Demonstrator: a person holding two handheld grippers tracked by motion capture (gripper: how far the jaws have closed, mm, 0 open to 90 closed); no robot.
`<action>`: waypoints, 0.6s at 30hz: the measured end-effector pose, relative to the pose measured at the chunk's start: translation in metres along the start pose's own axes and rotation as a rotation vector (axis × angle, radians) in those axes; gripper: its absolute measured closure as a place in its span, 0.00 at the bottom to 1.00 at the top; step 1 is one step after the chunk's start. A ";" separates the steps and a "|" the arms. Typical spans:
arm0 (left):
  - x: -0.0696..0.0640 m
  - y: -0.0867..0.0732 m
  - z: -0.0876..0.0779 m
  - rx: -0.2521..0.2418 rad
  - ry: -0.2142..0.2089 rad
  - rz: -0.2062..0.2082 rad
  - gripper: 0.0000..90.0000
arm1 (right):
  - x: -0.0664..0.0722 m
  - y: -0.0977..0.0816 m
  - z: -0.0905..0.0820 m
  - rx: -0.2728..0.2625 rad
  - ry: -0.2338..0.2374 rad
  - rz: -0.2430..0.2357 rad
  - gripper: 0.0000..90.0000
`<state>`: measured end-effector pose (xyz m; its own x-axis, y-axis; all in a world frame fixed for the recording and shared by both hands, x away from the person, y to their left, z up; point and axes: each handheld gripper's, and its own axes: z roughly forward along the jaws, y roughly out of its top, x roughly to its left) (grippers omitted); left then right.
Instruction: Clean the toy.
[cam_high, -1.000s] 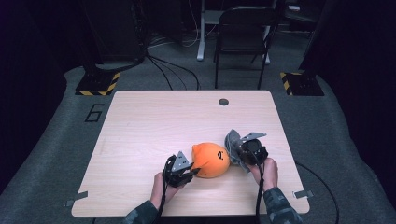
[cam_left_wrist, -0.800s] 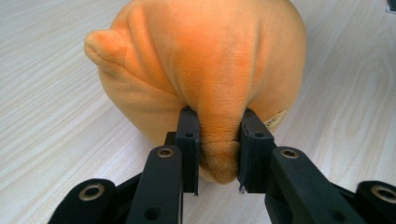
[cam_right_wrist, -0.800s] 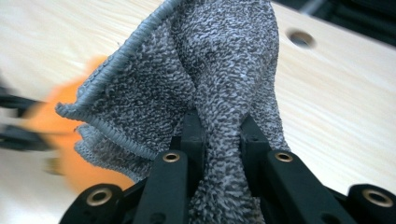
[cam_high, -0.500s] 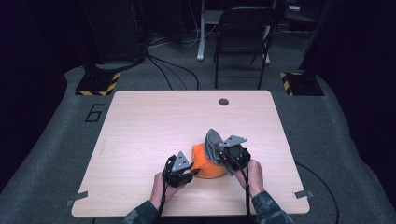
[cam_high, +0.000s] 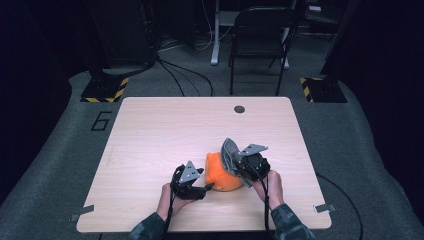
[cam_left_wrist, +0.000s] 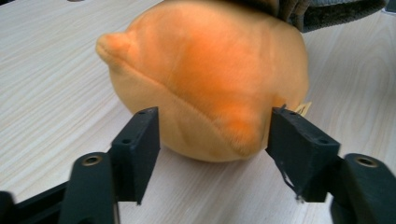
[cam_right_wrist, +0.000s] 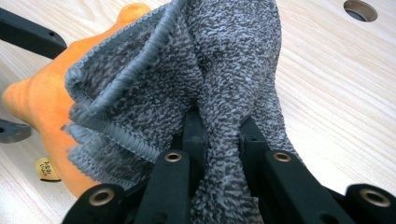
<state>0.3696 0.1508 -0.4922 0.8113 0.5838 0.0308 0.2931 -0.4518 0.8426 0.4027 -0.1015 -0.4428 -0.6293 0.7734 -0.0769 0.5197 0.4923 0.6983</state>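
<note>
An orange plush ball (cam_high: 222, 175) lies on the wooden table (cam_high: 165, 130) near its front edge. My left gripper (cam_high: 207, 187) is at the ball's left side. Its jaws have just been opening and now stand open around the ball's lower front (cam_left_wrist: 210, 79), with the pads off its surface. My right gripper (cam_high: 237, 162) is shut on a grey terry cloth (cam_high: 229, 152), which bunches up between its jaws (cam_right_wrist: 224, 60). The cloth hangs against the top right of the plush (cam_right_wrist: 46, 102). A small paper tag (cam_right_wrist: 45, 168) shows under the ball.
A round cable hole (cam_high: 239, 109) sits at the table's far edge. Beyond the table stands a black chair (cam_high: 260, 40), with cables on the floor and yellow-black striped blocks (cam_high: 105, 91) at both sides.
The right gripper has carried the grey cloth leftward onto the orange ball. The left gripper's jaws have opened off the ball while that hand stayed in place.
</note>
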 end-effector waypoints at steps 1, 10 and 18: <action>0.001 -0.001 0.000 0.003 -0.001 0.010 0.31 | -0.001 0.000 0.001 -0.007 -0.002 -0.005 0.87; -0.001 -0.009 0.014 0.034 -0.016 0.071 0.17 | -0.004 0.000 0.003 0.001 0.007 0.013 0.87; -0.006 -0.012 0.026 0.038 0.004 0.140 0.28 | -0.005 0.001 0.004 0.012 0.010 0.020 0.87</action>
<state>0.3748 0.1349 -0.5163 0.8435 0.5160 0.1492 0.1962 -0.5545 0.8087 0.4082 -0.1033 -0.4447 -0.6243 0.7792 -0.0555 0.5393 0.4813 0.6911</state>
